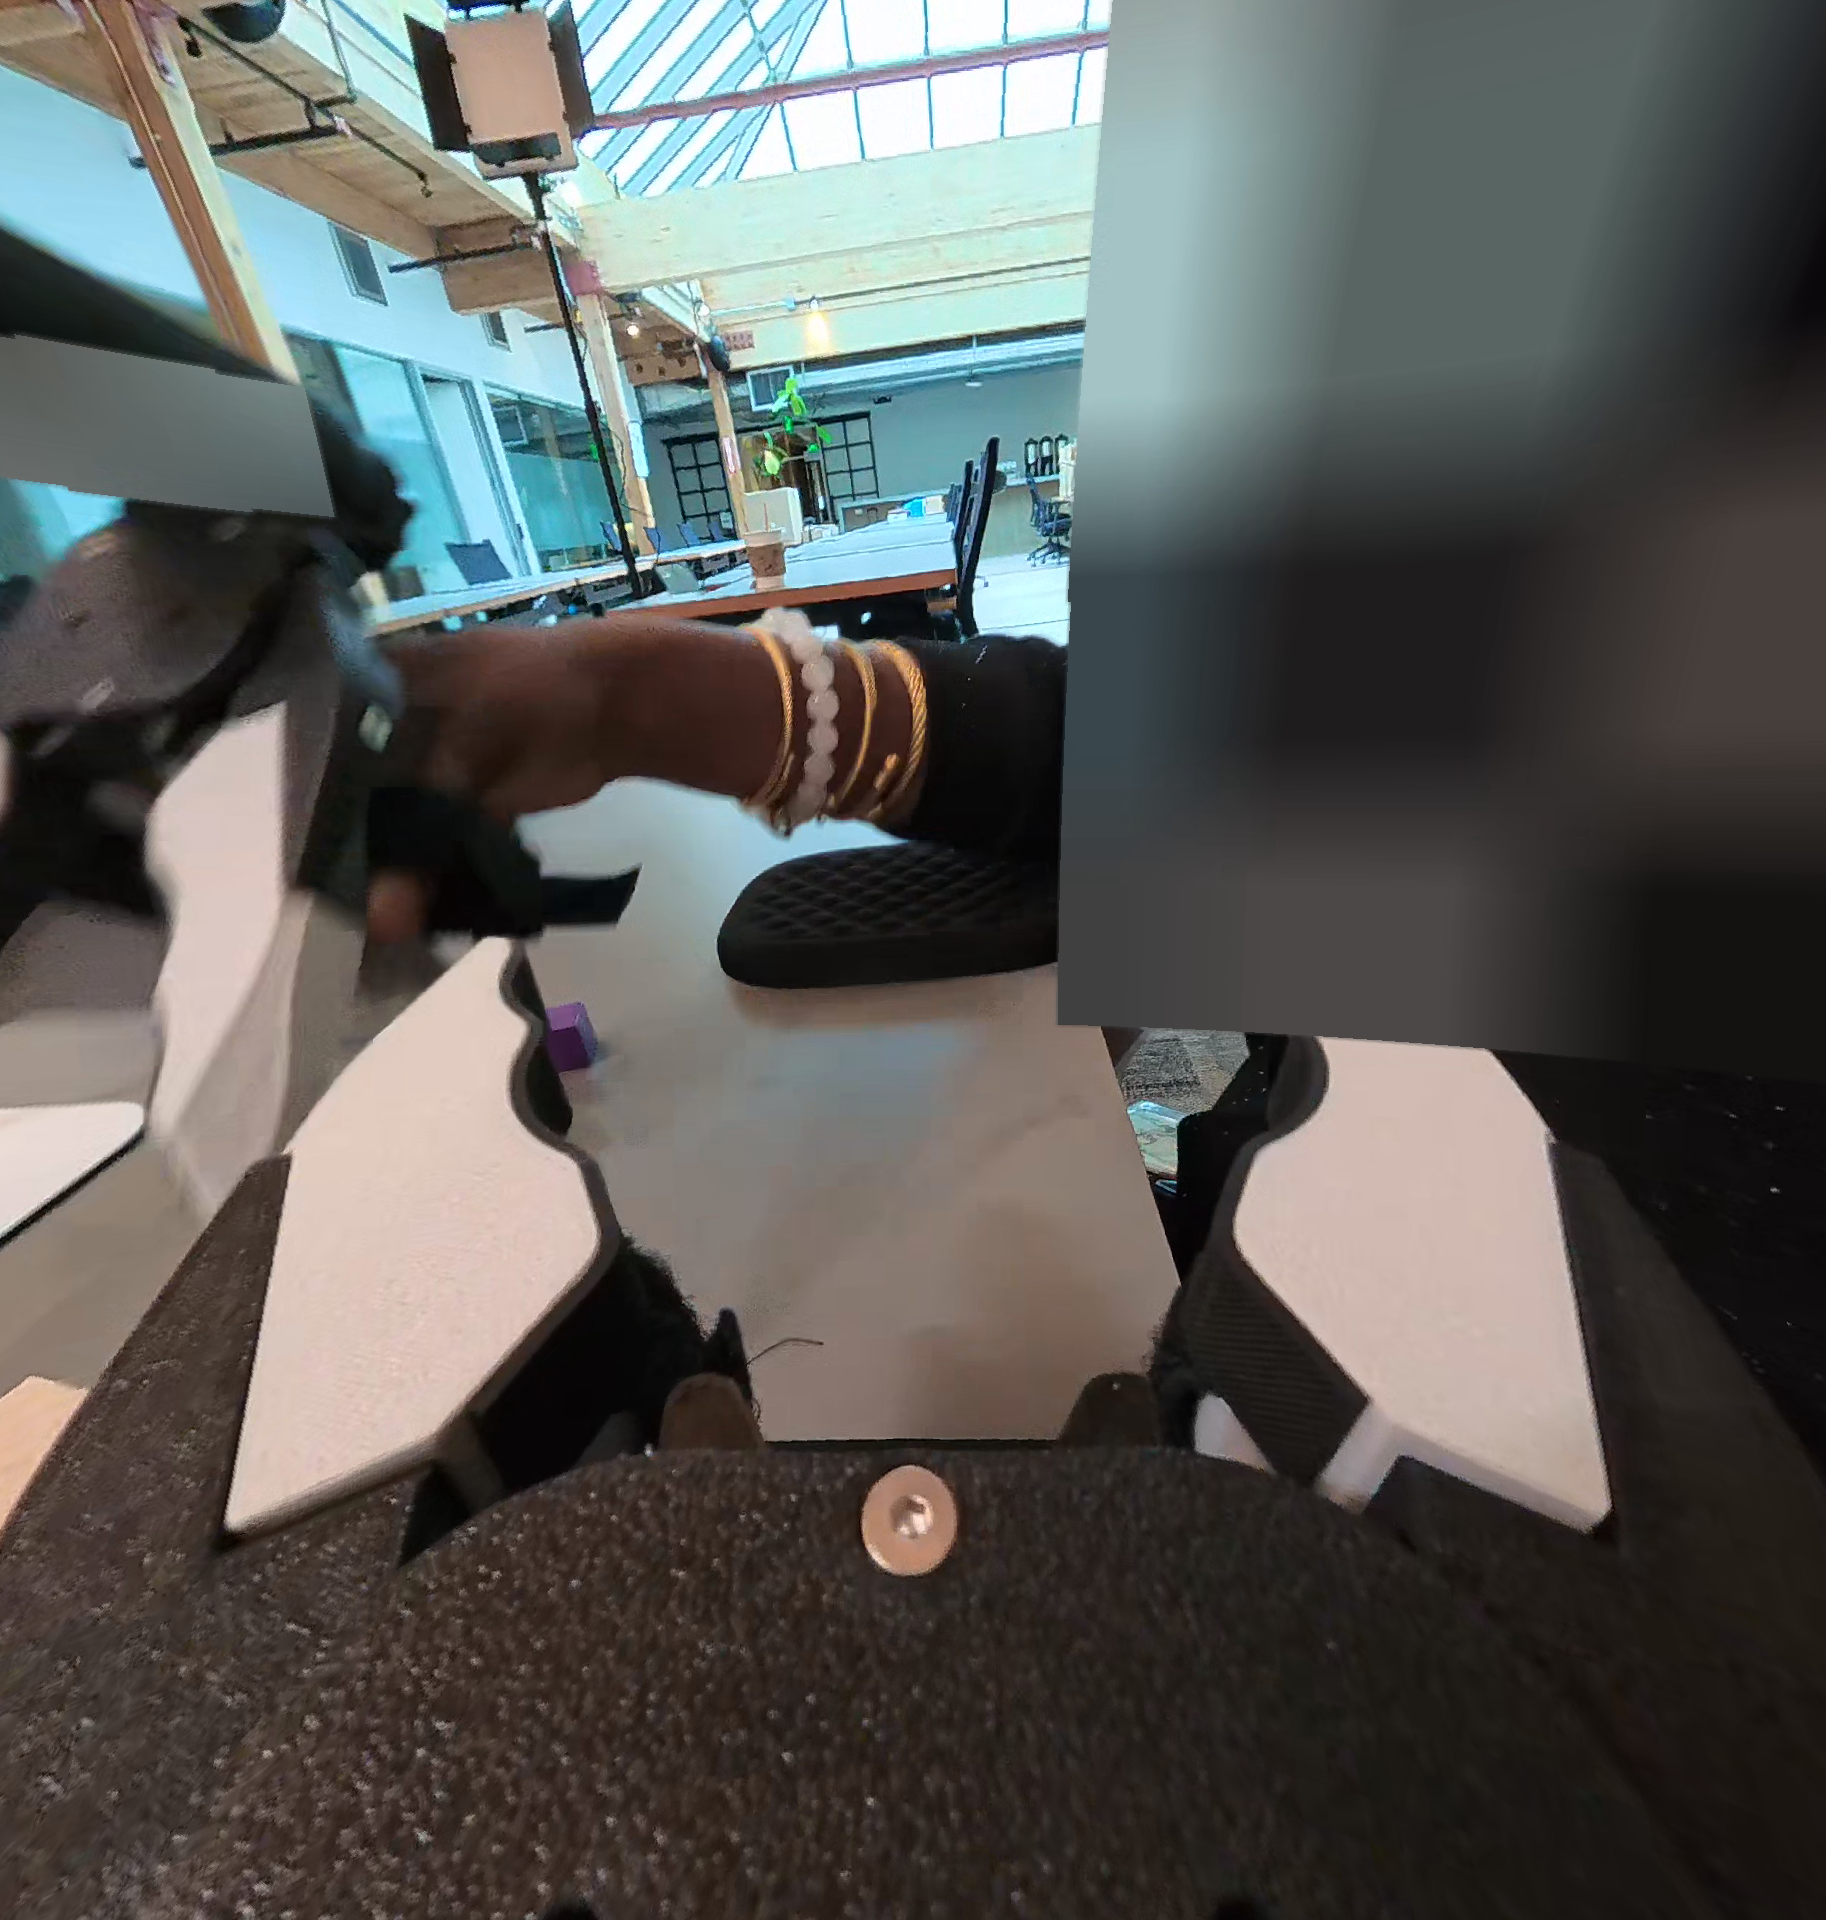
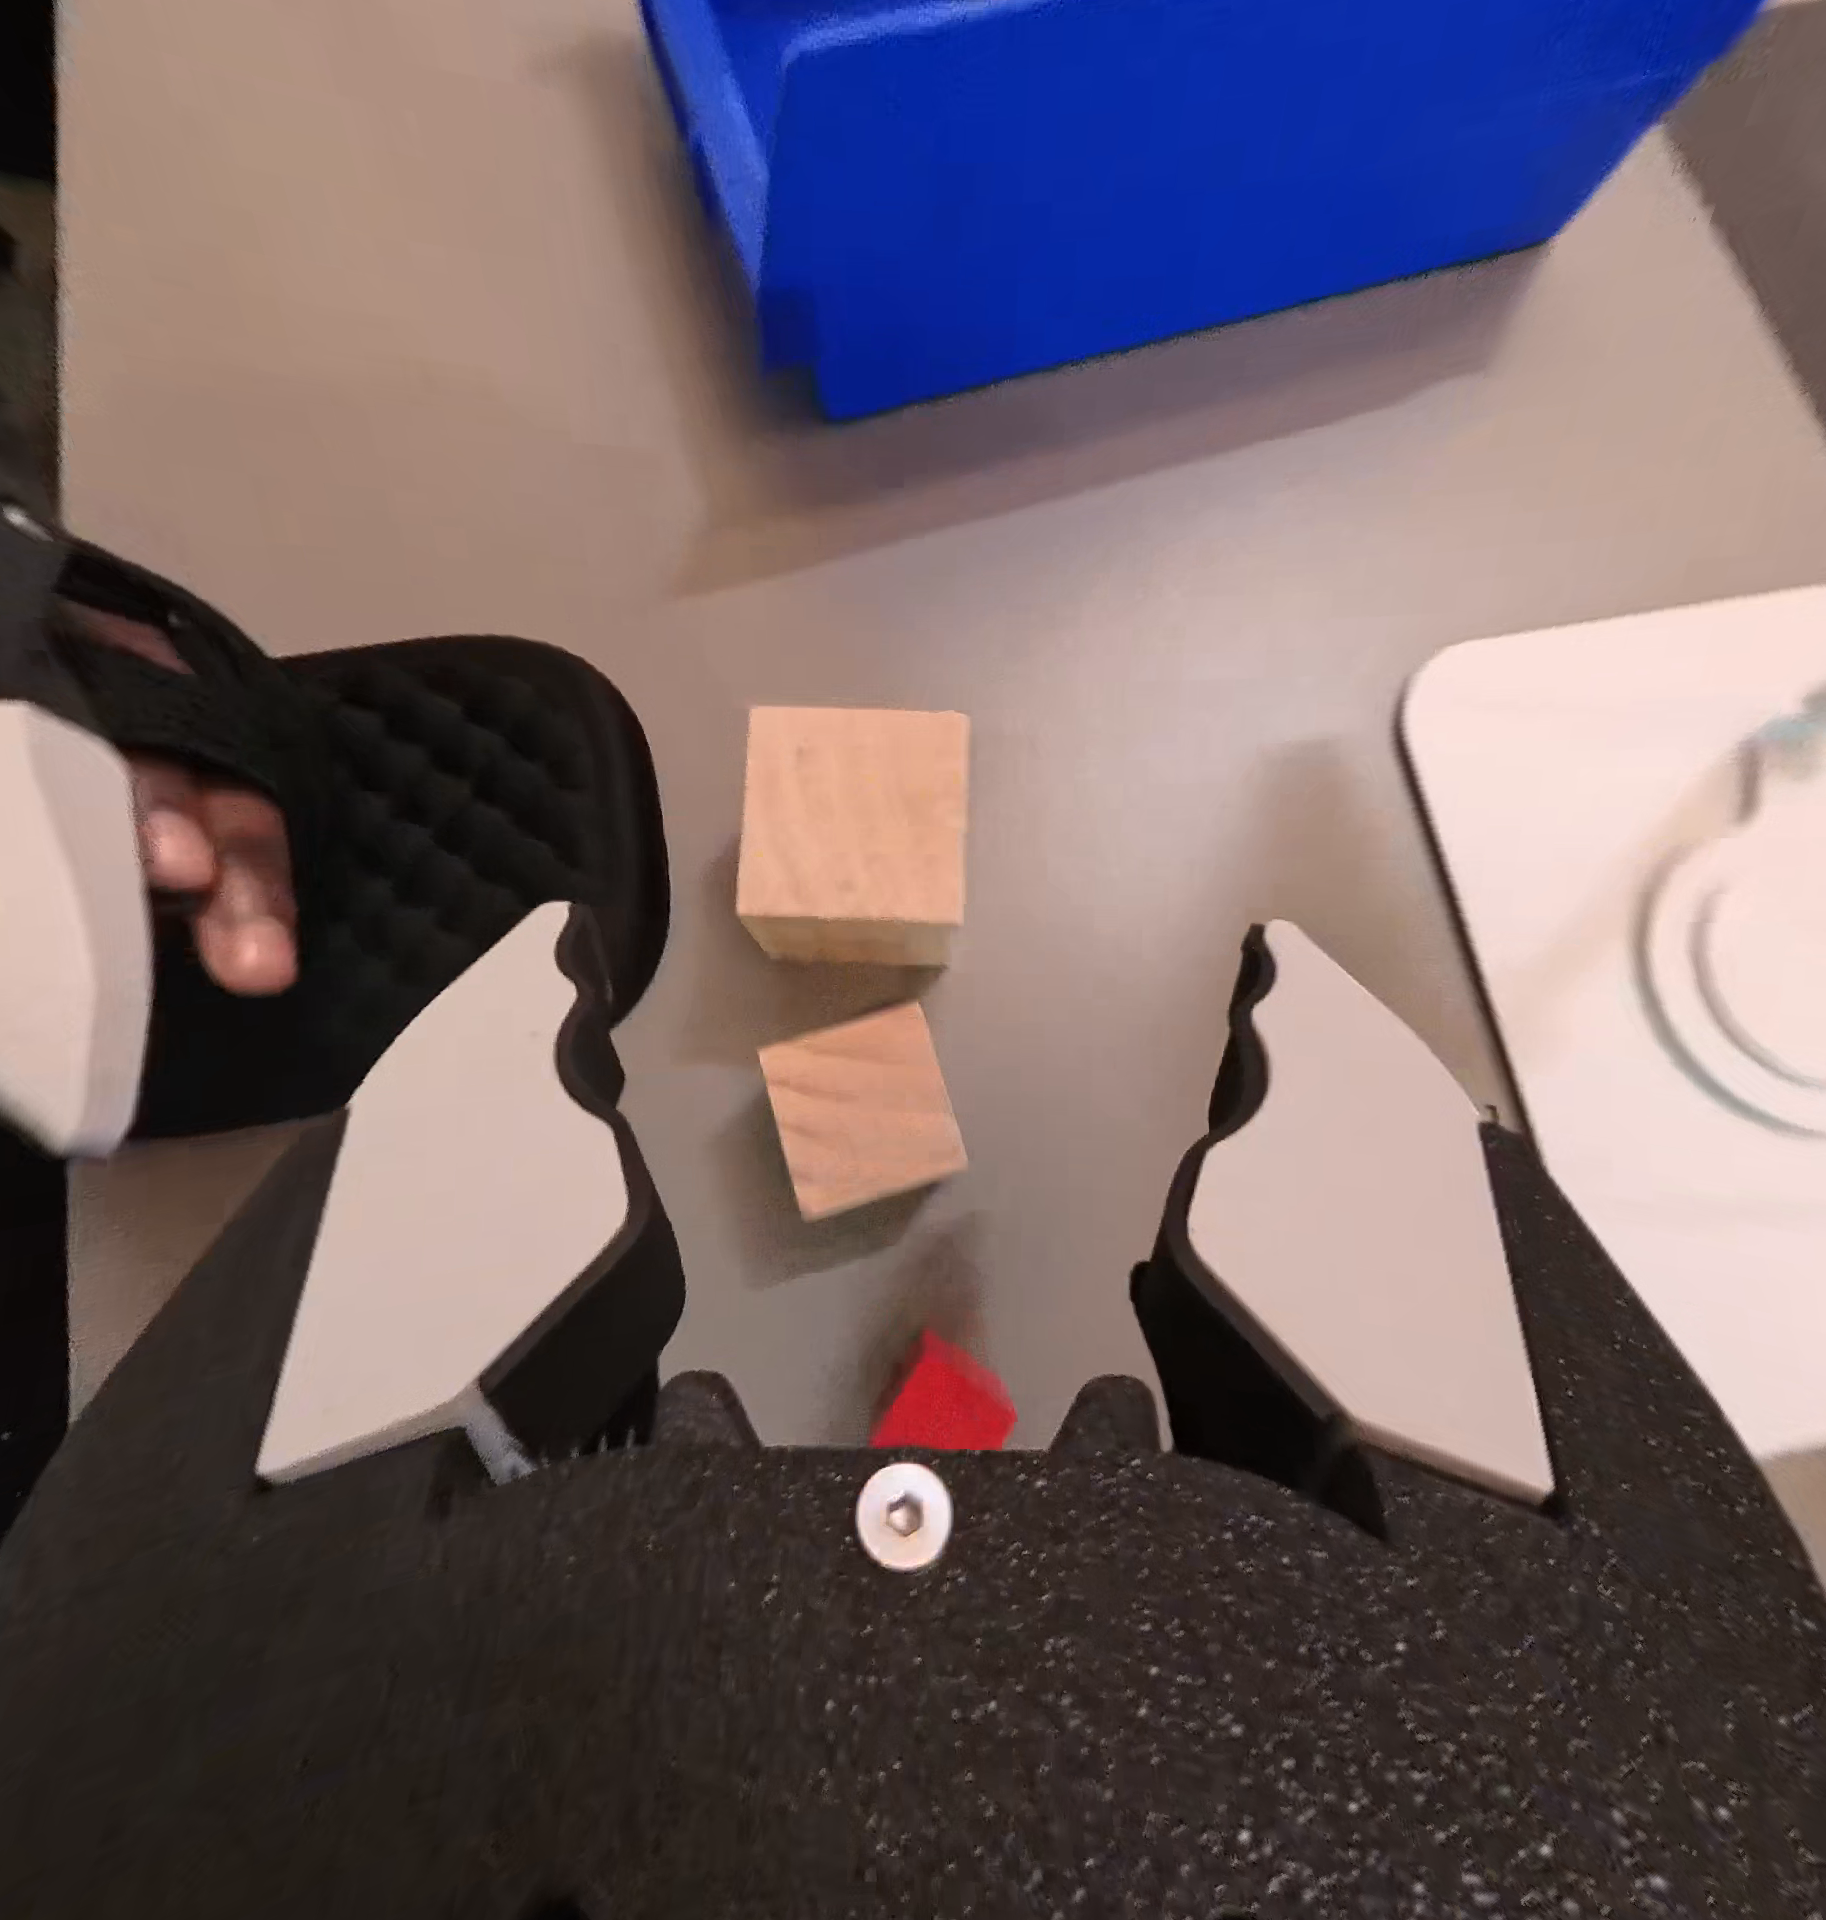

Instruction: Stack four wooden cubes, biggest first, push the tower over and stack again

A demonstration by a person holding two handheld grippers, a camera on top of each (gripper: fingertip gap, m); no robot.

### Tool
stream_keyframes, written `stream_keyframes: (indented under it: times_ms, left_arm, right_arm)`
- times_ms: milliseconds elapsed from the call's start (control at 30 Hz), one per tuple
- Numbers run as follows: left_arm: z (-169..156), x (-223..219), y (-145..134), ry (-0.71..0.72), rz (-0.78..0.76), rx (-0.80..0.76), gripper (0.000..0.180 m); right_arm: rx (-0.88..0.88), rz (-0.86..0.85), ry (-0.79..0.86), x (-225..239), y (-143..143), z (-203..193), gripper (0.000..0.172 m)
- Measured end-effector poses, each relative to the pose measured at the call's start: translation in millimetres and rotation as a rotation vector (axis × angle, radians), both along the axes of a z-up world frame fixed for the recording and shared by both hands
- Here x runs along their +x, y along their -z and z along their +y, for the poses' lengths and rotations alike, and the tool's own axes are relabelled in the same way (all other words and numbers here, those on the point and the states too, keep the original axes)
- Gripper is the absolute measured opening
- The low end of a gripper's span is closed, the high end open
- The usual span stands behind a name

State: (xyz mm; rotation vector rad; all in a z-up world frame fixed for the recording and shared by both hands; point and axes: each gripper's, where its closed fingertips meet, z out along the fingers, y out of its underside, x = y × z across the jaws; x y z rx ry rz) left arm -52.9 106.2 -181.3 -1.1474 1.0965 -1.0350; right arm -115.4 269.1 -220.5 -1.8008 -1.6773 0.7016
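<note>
Right claw [image 2: 914, 997] hangs spread wide over two wooden blocks [image 2: 855, 831] mid-surface [image 2: 369, 416], gripping nothing; a red block [image 2: 945, 1403] sits nearer its base. Left claw [image 1: 888, 1070] is spread too, a purple cube [image 1: 573, 1034] beside one finger. Closing now could nudge the touching blocks askew.

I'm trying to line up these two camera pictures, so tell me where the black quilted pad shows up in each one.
Left wrist view: the black quilted pad lies on the table, centre right, under the braceleted wrist.
Right wrist view: the pad sits at the left, beside the gripper's left fingertip.
Shared landmark: the pale table on which it rests.
</note>
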Motion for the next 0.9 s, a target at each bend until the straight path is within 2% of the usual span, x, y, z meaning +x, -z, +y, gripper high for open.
stream_keyframes:
  times_ms: [133,267,567,700,800,900]
  left_arm:
    - [-0.6,-1.6,-1.5,0.008,-0.015,-0.005,0.13]
    - [-1.4,-1.9,-1.8,0.013,-0.017,-0.003,0.128]
    - [-1.0,-2.1,-1.7,0.01,-0.018,-0.004,0.128]
    - [-1.6,-2.2,-1.8,0.014,-0.02,-0.002,0.128]
    - [-0.9,-2.3,-1.7,0.009,-0.02,-0.004,0.128]
    - [-0.5,-2.7,-2.1,0.007,-0.024,-0.006,0.128]
  right_arm:
    - [-0.002,-0.13,0.004,-25.4,23.0,-4.1,0.105]
    - [-0.038,-0.269,0.018,-30.5,39.1,-9.2,0.097]
    - [-0.018,-0.44,0.011,-37.2,54.6,-12.0,0.077]
    - [-0.019,-0.46,0.004,-40.4,61.9,-10.2,0.06]
    - [-0.035,-0.426,-0.021,-40.7,58.9,-9.3,0.059]
    - [-0.048,-0.344,-0.031,-35.0,39.2,-8.3,0.059]
